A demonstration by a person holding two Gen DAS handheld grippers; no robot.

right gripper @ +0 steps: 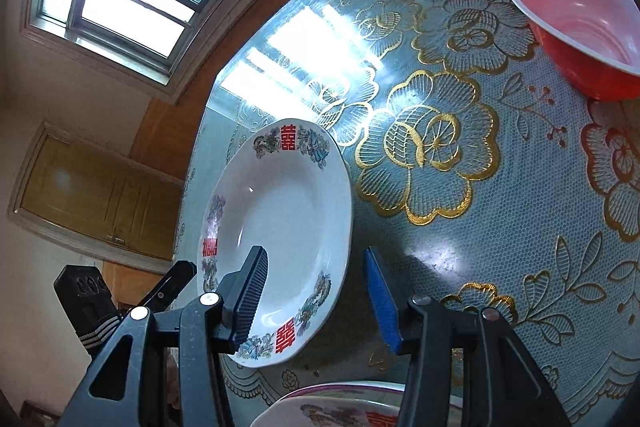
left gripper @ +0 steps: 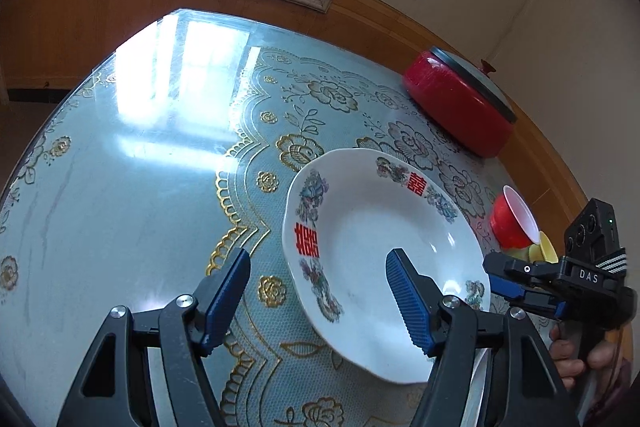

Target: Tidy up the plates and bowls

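The white plate (left gripper: 372, 267) lies flat on the worktop (left gripper: 132, 187), between the two grippers. The left gripper (left gripper: 316, 291) is seen with its jaws apart and empty; the plate's left rim falls in the gap between them, one finger over the bowl of the plate, the other over the cloth. The right gripper (right gripper: 316, 295) is likewise held with jaws apart, nothing gripped, and straddles the plate's right rim. Neither pad is seen pressing on the rim. Both hands are judged about equally near. A second plate (right gripper: 340, 407) is glimpsed just below, and a red bowl (right gripper: 580, 27) stands well apart to the right.
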